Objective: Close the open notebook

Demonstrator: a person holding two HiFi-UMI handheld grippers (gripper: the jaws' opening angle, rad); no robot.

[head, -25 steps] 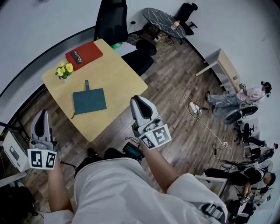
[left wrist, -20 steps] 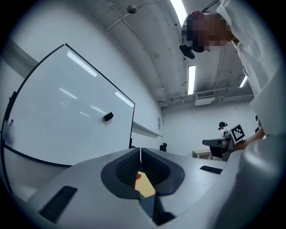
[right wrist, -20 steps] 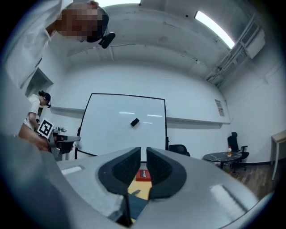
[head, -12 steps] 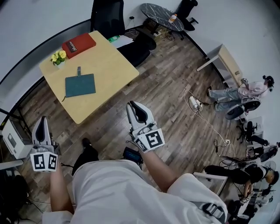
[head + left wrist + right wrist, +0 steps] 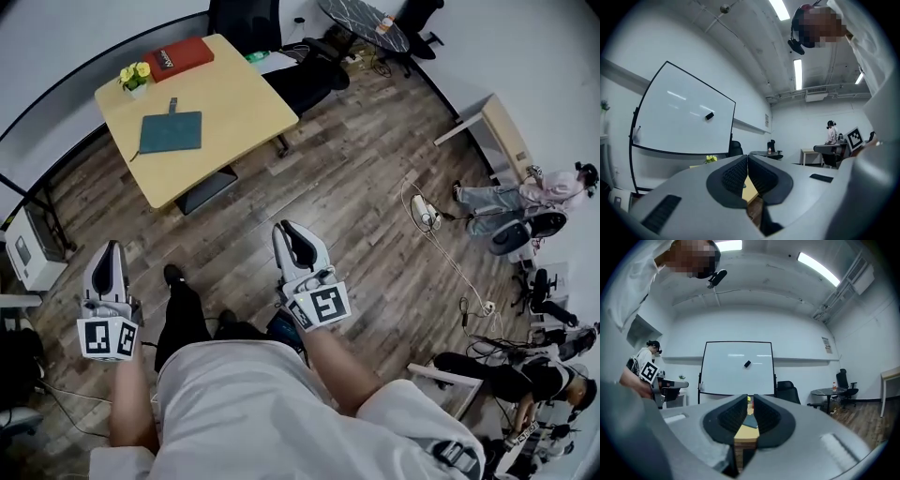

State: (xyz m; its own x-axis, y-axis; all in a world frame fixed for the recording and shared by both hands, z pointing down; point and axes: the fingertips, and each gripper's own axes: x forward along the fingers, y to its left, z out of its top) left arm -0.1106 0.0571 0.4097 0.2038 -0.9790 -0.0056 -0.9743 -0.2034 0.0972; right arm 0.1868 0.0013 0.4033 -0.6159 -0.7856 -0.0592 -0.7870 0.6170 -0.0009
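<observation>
The teal notebook (image 5: 171,132) lies closed and flat on the light wooden table (image 5: 234,103), far off at the top left of the head view. Both grippers are held over the wood floor, well short of the table, close to the person's body. My left gripper (image 5: 111,251) is shut with nothing in it; in the left gripper view its pads (image 5: 736,174) meet. My right gripper (image 5: 289,231) is shut too, with only a sliver of a gap between its pads (image 5: 732,417). Through that sliver the table (image 5: 745,434) and the notebook (image 5: 751,421) show in the distance.
On the table stand a red book (image 5: 178,58) and a pot of yellow flowers (image 5: 136,75). Behind it are a black office chair (image 5: 246,17) and a round dark table (image 5: 366,19). A whiteboard (image 5: 737,366) lines the wall. Cables (image 5: 441,253) and a seated person (image 5: 534,192) are at right.
Both grippers have drawn back from the table, which now sits farther away at the top of the head view. The notebook has stayed closed in its place. Both grippers remain shut.
</observation>
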